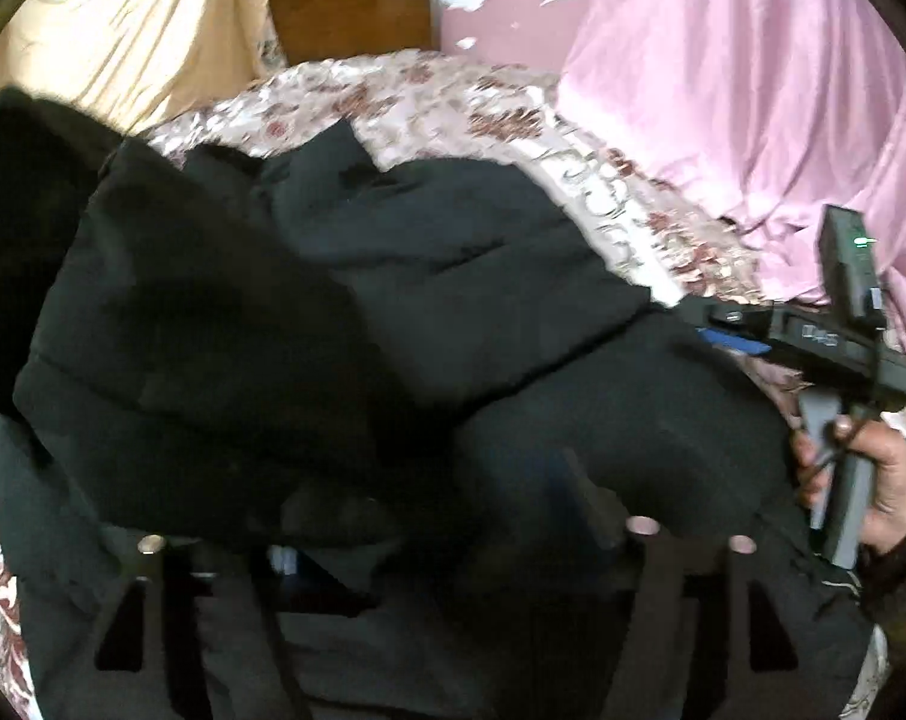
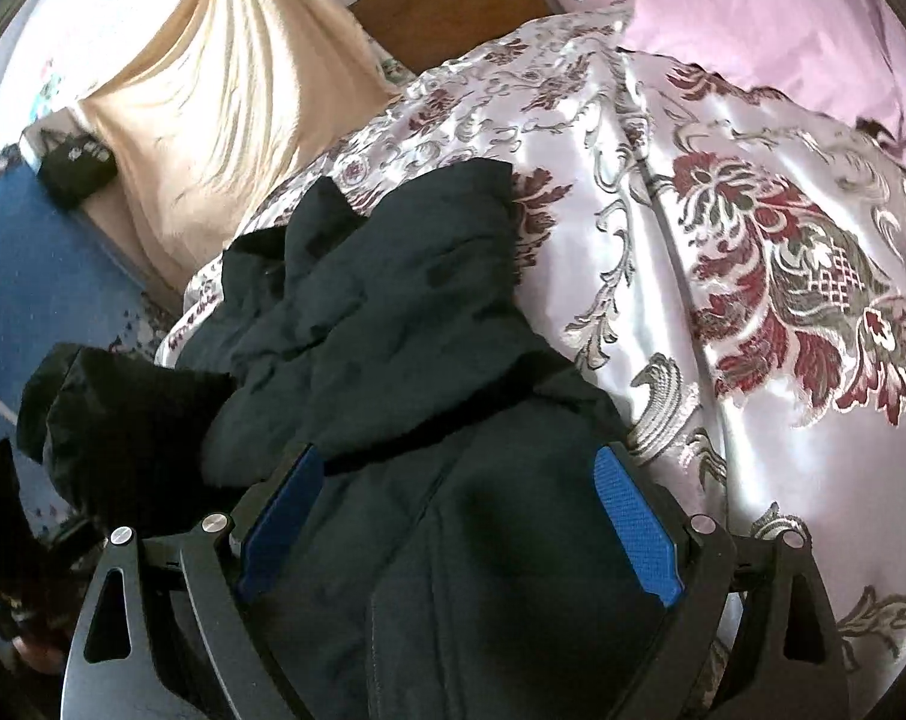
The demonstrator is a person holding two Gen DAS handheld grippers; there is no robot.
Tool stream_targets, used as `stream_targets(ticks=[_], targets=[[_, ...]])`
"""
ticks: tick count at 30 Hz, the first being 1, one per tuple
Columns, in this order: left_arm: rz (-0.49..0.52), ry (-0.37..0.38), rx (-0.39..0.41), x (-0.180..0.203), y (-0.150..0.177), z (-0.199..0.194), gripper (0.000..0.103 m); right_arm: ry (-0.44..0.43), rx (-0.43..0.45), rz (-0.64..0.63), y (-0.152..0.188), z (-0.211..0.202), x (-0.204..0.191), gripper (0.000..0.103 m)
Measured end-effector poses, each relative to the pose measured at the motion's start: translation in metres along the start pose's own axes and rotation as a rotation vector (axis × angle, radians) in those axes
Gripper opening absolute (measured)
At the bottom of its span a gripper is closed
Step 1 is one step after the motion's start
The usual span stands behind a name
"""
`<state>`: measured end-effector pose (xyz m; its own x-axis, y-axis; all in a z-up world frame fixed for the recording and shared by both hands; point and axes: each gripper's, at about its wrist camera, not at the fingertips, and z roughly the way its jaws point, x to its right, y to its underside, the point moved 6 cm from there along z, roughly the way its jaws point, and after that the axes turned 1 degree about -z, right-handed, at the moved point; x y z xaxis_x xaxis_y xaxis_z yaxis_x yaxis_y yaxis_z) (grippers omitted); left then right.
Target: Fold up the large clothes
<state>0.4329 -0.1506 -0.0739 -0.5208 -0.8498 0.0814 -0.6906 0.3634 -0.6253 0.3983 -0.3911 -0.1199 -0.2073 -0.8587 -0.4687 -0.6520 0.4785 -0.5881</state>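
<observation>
Now black jacket (image 2: 393,330) rumpled, part-folded on bedspread (image 2: 723,240); both grippers wide, w/o grip.

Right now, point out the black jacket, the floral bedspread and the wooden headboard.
black jacket (image 2: 393,324): right wrist view, on its rumpled upper part.
floral bedspread (image 2: 753,276): right wrist view, on the red flower pattern.
wooden headboard (image 1: 351,12): left wrist view, on its flat front.

The jacket (image 2: 405,324) is black. The bedspread (image 2: 753,276) is shiny white with dark red and grey floral patterns. The curtain (image 2: 225,90) is cream-yellow, the sheet (image 1: 753,90) pink, the headboard (image 1: 351,12) brown, the floor (image 2: 39,276) blue, the gripper pads (image 2: 633,528) blue.
</observation>
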Motion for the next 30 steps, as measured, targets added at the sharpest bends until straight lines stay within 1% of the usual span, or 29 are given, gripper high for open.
stream_targets(ticks=[4,7,12,15,20,22,23,24,25,27,30], targets=[[0.046,-0.016,0.019,0.01,-0.003,-0.007,0.076,-0.023,0.02,0.039,-0.001,-0.001,0.005,0.089],[0.054,-0.006,0.022,0.016,-0.004,-0.007,0.077,-0.048,0.04,0.08,-0.002,-0.003,0.009,0.089],[0.079,-0.027,0.019,0.023,-0.004,-0.007,0.077,-0.08,0.069,0.146,-0.002,-0.005,0.018,0.089],[0.066,-0.005,0.015,0.024,-0.004,-0.005,0.077,-0.149,0.098,0.176,-0.005,-0.007,0.019,0.089],[0.049,0.04,0.017,0.024,-0.001,-0.005,0.077,-0.325,0.129,0.231,-0.008,-0.009,0.013,0.089],[0.044,0.062,0.018,0.025,0.001,-0.006,0.077,-0.399,0.122,0.256,-0.006,-0.008,0.011,0.089],[0.038,0.074,0.017,0.024,0.004,-0.006,0.077,-0.452,0.107,0.278,-0.005,-0.005,0.009,0.089],[0.031,0.076,0.017,0.023,0.006,-0.007,0.077,-0.483,0.092,0.289,-0.004,-0.002,0.007,0.089],[0.022,0.079,0.018,0.022,0.009,-0.008,0.077,-0.495,0.076,0.294,-0.002,0.002,0.005,0.089],[-0.019,0.108,0.036,0.017,0.02,-0.015,0.077,-0.488,0.063,0.277,0.0,0.006,0.001,0.089],[-0.102,0.147,0.064,0.007,0.032,-0.022,0.078,-0.415,0.016,0.225,0.004,0.015,-0.006,0.089]])
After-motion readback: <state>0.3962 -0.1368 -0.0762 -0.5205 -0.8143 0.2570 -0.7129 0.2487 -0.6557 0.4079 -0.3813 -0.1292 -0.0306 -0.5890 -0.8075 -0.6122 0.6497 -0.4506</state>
